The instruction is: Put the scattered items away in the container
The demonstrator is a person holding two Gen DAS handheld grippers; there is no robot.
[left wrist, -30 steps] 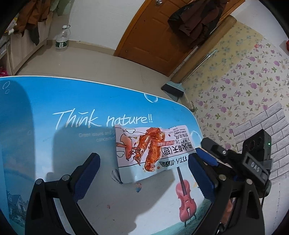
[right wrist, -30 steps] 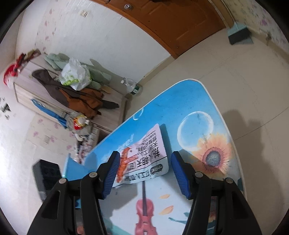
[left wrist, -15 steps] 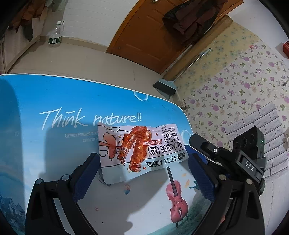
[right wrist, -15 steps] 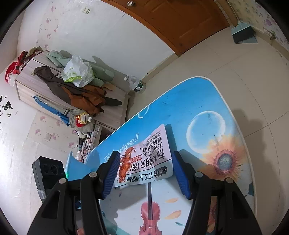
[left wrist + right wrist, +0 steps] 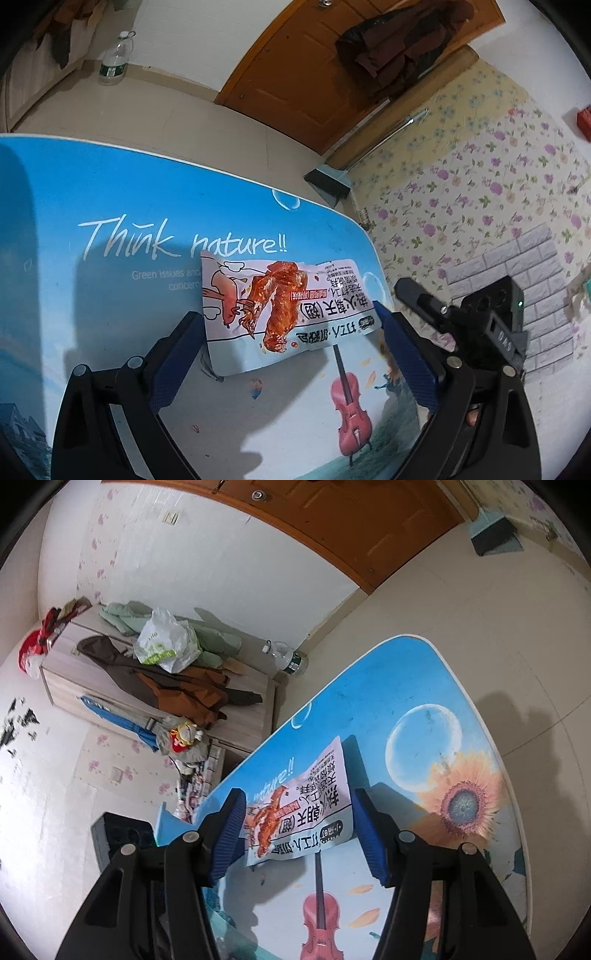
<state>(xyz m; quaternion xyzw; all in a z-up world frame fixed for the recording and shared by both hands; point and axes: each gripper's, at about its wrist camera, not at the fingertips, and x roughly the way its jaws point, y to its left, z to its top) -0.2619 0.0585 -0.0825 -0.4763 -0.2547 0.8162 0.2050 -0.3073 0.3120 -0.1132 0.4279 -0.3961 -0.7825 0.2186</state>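
Observation:
A white snack packet printed with a red chicken wing [image 5: 280, 310] lies flat on the blue printed table [image 5: 110, 206]. My left gripper [image 5: 288, 358] is open, its blue pads either side of the packet's near edge. My right gripper [image 5: 299, 830] is open too, its pads flanking the same packet [image 5: 303, 812] from the other side. The right gripper's black body [image 5: 480, 325] shows at the right of the left wrist view. No container is in view.
The table's rounded far edge [image 5: 436, 646] drops to a tiled floor. A dustpan [image 5: 328, 181] leans by the wooden door [image 5: 306, 74]. A water bottle [image 5: 291, 661] stands by a low cabinet heaped with clothes [image 5: 166, 679].
Both grippers have closed in on the packet, which now sits lower and larger between the pads in each view. The jaws stay open.

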